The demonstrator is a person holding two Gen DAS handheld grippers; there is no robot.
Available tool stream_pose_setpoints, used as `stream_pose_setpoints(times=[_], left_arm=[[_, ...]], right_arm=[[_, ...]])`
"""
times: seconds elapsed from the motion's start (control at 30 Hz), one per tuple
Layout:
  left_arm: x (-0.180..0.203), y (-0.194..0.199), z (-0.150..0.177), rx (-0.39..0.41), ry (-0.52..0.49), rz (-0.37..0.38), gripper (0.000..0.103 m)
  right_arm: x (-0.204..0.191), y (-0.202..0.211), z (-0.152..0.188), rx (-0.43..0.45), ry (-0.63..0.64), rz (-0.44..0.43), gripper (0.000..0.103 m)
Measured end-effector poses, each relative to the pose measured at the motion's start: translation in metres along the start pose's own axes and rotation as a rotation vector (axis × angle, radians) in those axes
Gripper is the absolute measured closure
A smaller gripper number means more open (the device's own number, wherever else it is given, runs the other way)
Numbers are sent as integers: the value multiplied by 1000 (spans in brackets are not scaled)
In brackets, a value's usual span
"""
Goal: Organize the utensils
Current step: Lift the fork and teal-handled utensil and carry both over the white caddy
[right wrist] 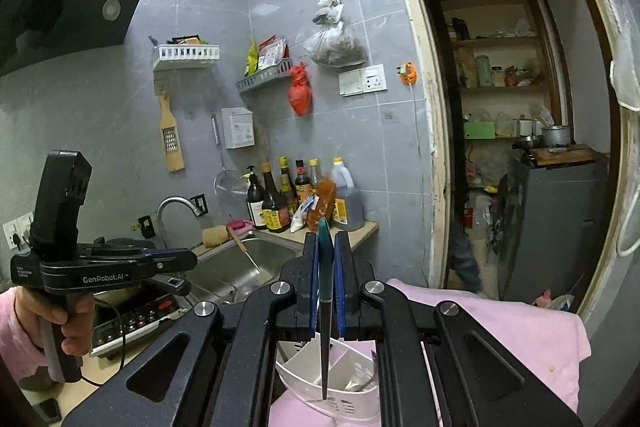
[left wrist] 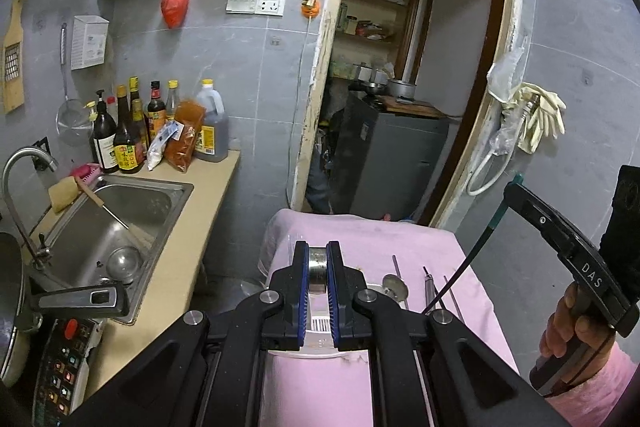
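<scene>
Over a table draped in a pink cloth [right wrist: 520,327], the right gripper [right wrist: 326,267] holds a dark chopstick with a teal top [right wrist: 325,307], its jaws clamped flat against the upper shaft so that the stick hangs nearly vertical, its lower tip pointing down into a white slotted utensil holder [right wrist: 344,407]. That upright hold appears chosen to let the stick drop cleanly into one of the holder's divided compartments (which one cannot be told from here); something metallic already lies inside. The left gripper [left wrist: 318,291], seen from its own camera, has its jaws pressed on a round metal piece [left wrist: 318,273], apparently part of a utensil, just above the holder's white rim [left wrist: 320,325]; what the piece belongs to is not clear. To its right on the cloth wait a metal spoon [left wrist: 396,287] and slim metal sticks [left wrist: 430,287], laid roughly parallel and near the holder, seemingly within easy reach for later picks. A steel sink [left wrist: 120,219] and sauce bottles [left wrist: 132,131] sit to the left, apart from the work.
</scene>
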State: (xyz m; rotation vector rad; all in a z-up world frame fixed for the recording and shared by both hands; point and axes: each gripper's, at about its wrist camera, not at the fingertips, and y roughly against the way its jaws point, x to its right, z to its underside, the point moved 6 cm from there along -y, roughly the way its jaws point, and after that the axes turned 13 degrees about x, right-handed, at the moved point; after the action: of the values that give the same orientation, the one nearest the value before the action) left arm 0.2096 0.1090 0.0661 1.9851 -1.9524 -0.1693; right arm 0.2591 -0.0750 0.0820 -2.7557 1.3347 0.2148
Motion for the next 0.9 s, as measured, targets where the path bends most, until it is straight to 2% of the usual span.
stream_pose_setpoints(times=[0.2,0.47,0.53,0.73,0.83,0.87,0.9], left_arm=[[-7,-4,2,0,3,-6,95],[-16,-32,2,-33,37,3,95],[-16,-41,5,-77,31,-5,95],[-6,-62,20,-231,-82,-5,95],[-2,-80,30,-286,-139,-42,95],[-1,-85,33,-302,-144,-43,94],[-1,-91,40,-323,-137,-37,94]], right_arm=[[0,-14,7,-17,6,15,96],[12,-44,17,2,16,20,96],[17,-54,31,-17,8,17,96],[26,-81,78,-93,7,-2,96],[28,-94,102,-146,-1,-10,96],[28,-96,108,-161,-2,-9,95],[29,-98,115,-184,-18,-16,89]])
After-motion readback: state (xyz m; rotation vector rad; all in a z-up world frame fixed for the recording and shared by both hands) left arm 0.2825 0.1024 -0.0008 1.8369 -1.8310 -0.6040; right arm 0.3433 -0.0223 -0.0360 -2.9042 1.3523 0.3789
